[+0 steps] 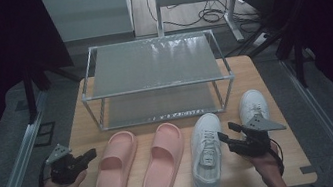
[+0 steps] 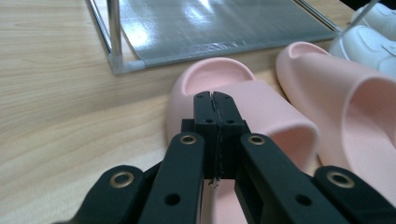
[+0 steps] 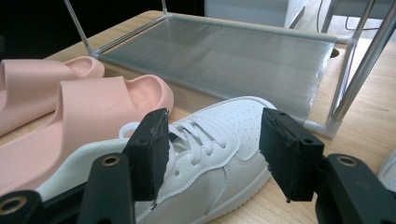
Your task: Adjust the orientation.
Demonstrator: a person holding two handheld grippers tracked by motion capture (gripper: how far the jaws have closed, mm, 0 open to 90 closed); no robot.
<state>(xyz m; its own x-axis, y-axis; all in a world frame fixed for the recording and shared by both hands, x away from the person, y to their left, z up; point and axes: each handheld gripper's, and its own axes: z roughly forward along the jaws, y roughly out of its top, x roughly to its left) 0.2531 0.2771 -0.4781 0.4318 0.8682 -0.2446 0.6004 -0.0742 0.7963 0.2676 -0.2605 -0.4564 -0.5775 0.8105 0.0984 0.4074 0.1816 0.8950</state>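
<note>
Two pairs of footwear lie in a row on your counter [image 1: 78,122], in front of a two-tier rack [image 1: 154,77] with grey shelves. From your left: the left pink slipper [image 1: 116,170], the right pink slipper [image 1: 163,160], the near white sneaker [image 1: 207,154], and the far white sneaker [image 1: 252,105] close to the rack's right leg.

Your left gripper [image 1: 88,156] sits at the left edge of the counter, just beside the left pink slipper and pointing toward it. Its fingers [image 2: 205,109] are pressed fully together with nothing between them. In the left gripper view the tips line up over the slipper's strap, but from above they are off to its side and apart from it.

Your right gripper [image 1: 227,132] hovers just beside the near white sneaker, on its right. Its fingers [image 3: 152,149] stand wide apart and hold nothing. In the right gripper view the sneaker's laces and toe show in the gap between them, and neither pad touches the shoe.
</note>
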